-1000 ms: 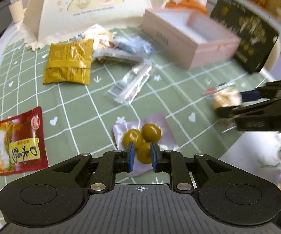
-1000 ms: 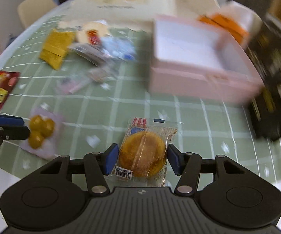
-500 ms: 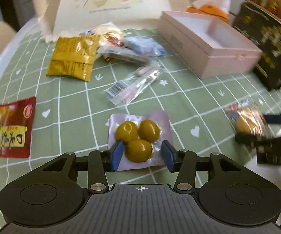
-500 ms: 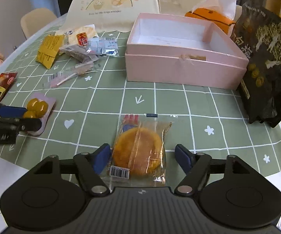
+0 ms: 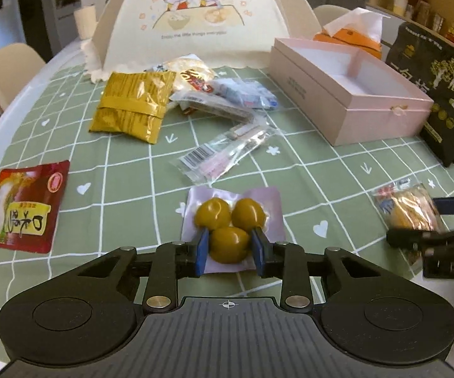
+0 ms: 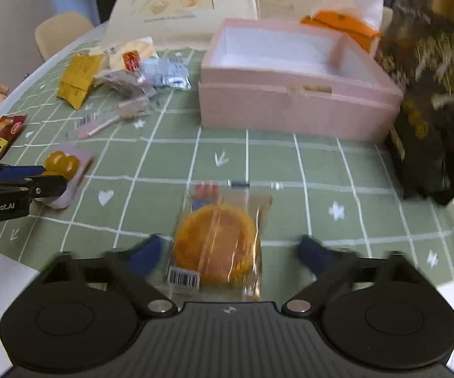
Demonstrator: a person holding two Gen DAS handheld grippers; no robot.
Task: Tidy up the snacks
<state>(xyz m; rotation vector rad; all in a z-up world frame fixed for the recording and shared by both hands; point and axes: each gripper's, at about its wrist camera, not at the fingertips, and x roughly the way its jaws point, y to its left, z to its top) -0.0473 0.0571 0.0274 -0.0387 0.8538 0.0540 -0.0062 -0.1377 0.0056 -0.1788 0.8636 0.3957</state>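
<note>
- Narrowed since half a second ago: left gripper point(image 5: 229, 249), blue pads now flanking the nearest of three green balls in the lilac pouch point(image 5: 231, 220); contact with the ball not certain.
- Spread wider over the same half second: right gripper point(image 6: 230, 253), released, fingers well clear of the cake packet point(image 6: 217, 242) on both sides.
- Lying flat on the desk point(image 6: 163, 157) between the right gripper's fingers, barcode end nearest the camera: cake packet, blurred.
- Ahead of the right gripper and slightly right: open pink box point(image 6: 293, 107), inside bare and white as far as visible.
- Right of the box: tall black bag point(image 6: 431, 119), touching or nearly touching its corner.
- Ahead of the left gripper: clear barcoded wrapper point(image 5: 223, 154); further on, a heap of small packets with a gold pouch point(image 5: 132, 107) at its left edge.
- Far left of the left gripper: red packet point(image 5: 25, 204), flat on the green checked cloth.
- Beyond the heap: cream dome with cartoon children point(image 5: 192, 15).
</note>
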